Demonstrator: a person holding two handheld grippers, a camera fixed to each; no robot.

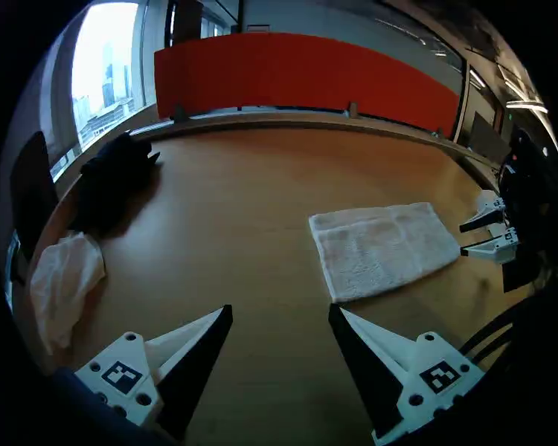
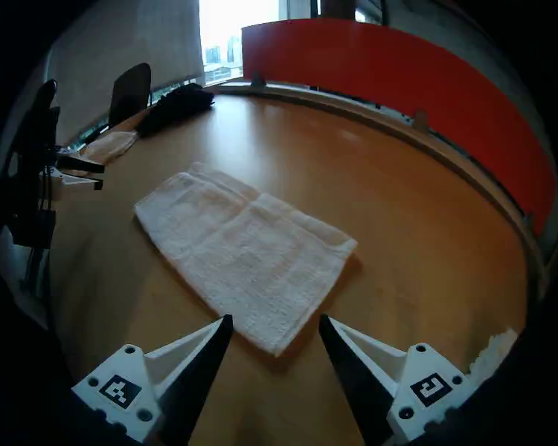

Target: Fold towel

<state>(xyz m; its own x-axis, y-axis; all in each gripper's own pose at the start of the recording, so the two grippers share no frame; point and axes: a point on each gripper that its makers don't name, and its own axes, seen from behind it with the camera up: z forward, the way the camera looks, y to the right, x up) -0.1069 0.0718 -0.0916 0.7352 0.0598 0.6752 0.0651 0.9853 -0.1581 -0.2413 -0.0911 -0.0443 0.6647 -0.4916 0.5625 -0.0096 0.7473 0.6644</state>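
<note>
A wide brown wooden desk [image 1: 227, 223] ran up to a long red partition panel [image 1: 301, 74]. A white rectangular terry towel [image 2: 242, 249] lay flat on the desk. A black heap of fabric [image 1: 115, 178] and a crumpled white cloth [image 1: 63, 282] sat well apart from it. The right tongs [image 2: 275, 320] gaped open and empty just before the towel's near corner. The left tongs [image 1: 279, 308] were likewise spread, holding nothing.

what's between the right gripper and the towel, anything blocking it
Nothing visible. In the right gripper view the towel has its near corner just ahead of the open right gripper, on the bare wooden table. The black cloth and the crumpled white cloth sit far off near the table's far edge.
</note>
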